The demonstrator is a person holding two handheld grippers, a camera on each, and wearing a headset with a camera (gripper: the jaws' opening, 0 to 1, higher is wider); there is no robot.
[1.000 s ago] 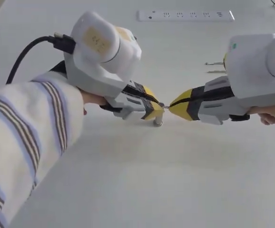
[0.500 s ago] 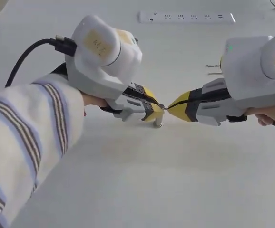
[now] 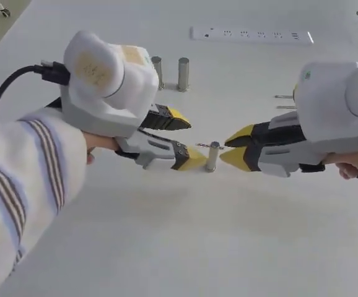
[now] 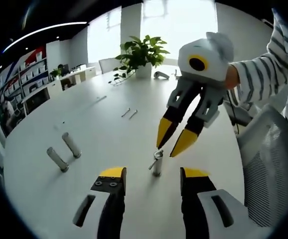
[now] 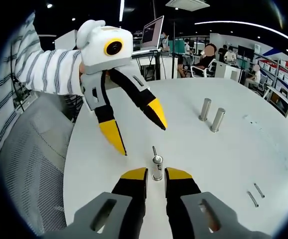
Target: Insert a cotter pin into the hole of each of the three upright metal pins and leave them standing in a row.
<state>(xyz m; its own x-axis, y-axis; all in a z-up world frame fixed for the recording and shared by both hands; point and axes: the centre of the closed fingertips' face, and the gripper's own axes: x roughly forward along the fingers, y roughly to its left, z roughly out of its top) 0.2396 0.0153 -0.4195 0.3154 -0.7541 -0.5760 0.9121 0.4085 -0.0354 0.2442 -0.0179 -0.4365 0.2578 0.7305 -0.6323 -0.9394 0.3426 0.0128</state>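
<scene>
Head view: bright, flat, diffuse light from above; the white table [image 3: 166,247] is close to washed out, with little texture. Shadows are soft and faint, a pale smudge under the left gripper [image 3: 196,143]. The striped sleeve [image 3: 24,185], near the lens, is soft. Left gripper view: the windows [image 4: 179,20] are blown white, a strong backlight that puts sheen on the tabletop and leaves the plant [image 4: 139,50] dark against it. Right gripper view: dark ceiling, glaring light strip [image 5: 233,25], table evenly lit, small glint on the metal pin [image 5: 157,160]. Both gripper views have heavy fisheye bending, with straight lines curving and detail smearing towards the edges.
</scene>
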